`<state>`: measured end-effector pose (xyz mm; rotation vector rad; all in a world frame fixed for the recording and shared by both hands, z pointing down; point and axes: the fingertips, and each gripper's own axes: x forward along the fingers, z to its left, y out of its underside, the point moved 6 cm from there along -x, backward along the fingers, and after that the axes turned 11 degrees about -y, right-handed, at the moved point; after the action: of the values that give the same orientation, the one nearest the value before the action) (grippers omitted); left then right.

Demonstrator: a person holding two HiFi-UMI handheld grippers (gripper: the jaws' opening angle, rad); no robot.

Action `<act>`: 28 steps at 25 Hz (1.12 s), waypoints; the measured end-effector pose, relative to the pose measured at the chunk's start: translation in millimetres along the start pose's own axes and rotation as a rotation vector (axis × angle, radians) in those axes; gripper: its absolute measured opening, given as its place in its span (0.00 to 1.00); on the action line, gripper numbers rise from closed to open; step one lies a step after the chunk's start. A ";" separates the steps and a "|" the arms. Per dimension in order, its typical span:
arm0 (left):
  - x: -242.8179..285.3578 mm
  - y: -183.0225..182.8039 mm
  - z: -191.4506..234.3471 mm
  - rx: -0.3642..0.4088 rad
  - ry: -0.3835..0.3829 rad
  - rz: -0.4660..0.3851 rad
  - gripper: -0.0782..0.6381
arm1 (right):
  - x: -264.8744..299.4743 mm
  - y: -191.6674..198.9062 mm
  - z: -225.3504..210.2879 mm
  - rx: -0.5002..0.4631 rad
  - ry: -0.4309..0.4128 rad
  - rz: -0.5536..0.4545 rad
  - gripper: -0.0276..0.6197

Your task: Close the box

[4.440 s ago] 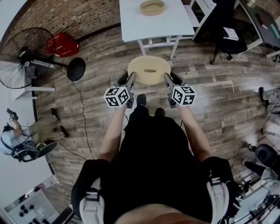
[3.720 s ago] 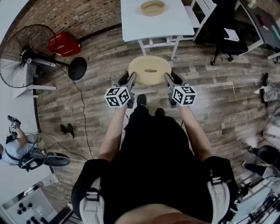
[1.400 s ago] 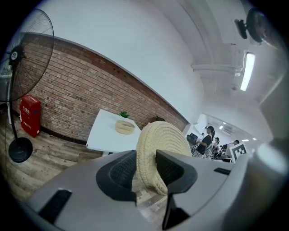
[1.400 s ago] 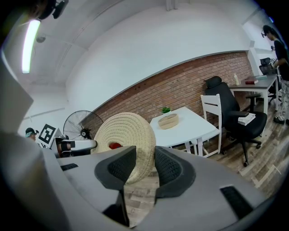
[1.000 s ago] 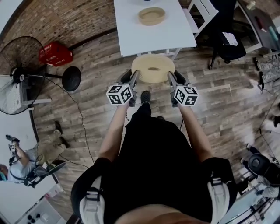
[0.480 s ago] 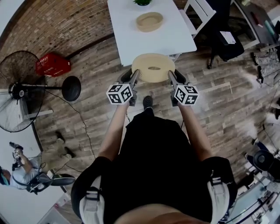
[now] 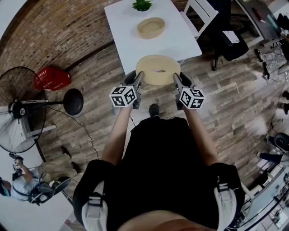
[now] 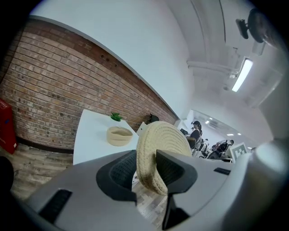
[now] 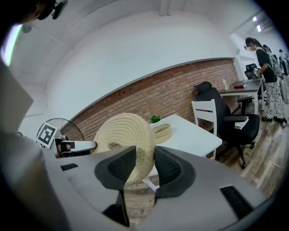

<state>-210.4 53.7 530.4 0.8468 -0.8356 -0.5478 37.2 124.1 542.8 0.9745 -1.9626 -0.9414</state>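
A round woven lid (image 7: 158,69) with a small centre handle hangs level in front of me, held by its rim on both sides. My left gripper (image 7: 134,80) is shut on the lid's left edge (image 8: 158,149), which sits between the pads. My right gripper (image 7: 180,81) is shut on the right edge (image 9: 122,135) in the same way. Ahead, the open woven box (image 7: 151,27) sits on a white table (image 7: 135,47). The box also shows in the left gripper view (image 8: 119,136) and the right gripper view (image 9: 162,133). The lid's front edge hangs over the table's near edge.
A small green plant (image 7: 142,5) stands behind the box. A white chair (image 7: 198,11) and a black office chair (image 7: 230,43) are right of the table. A standing fan (image 7: 18,113) and a red crate (image 7: 52,77) are at the left by the brick wall. A person (image 9: 266,67) stands far right.
I have walked forward over the wooden floor: the table and box have come closer and the lid now reaches the table's near edge. Both grippers keep their hold on the lid.
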 end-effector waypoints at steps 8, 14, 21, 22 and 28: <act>17.3 -6.0 3.4 0.000 0.011 0.013 0.31 | 10.5 -5.8 -9.9 0.006 0.011 -0.002 0.24; 35.8 -9.8 1.7 -0.010 -0.010 0.009 0.31 | 24.4 -16.0 -29.7 0.002 -0.012 0.011 0.24; 66.6 -19.5 -9.8 -0.042 -0.062 -0.001 0.31 | 44.8 -39.2 -67.2 -0.012 -0.062 0.055 0.24; 69.4 -21.2 -11.3 -0.051 -0.073 -0.005 0.31 | 49.1 -44.1 -72.0 -0.015 -0.072 0.064 0.24; 86.7 -21.7 -15.7 -0.083 -0.112 -0.004 0.31 | 67.9 -59.2 -95.2 -0.012 -0.103 0.084 0.24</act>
<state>-150.4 -13.3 542.5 0.7467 -0.9072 -0.6335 106.1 13.3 556.1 0.8448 -2.0651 -0.9716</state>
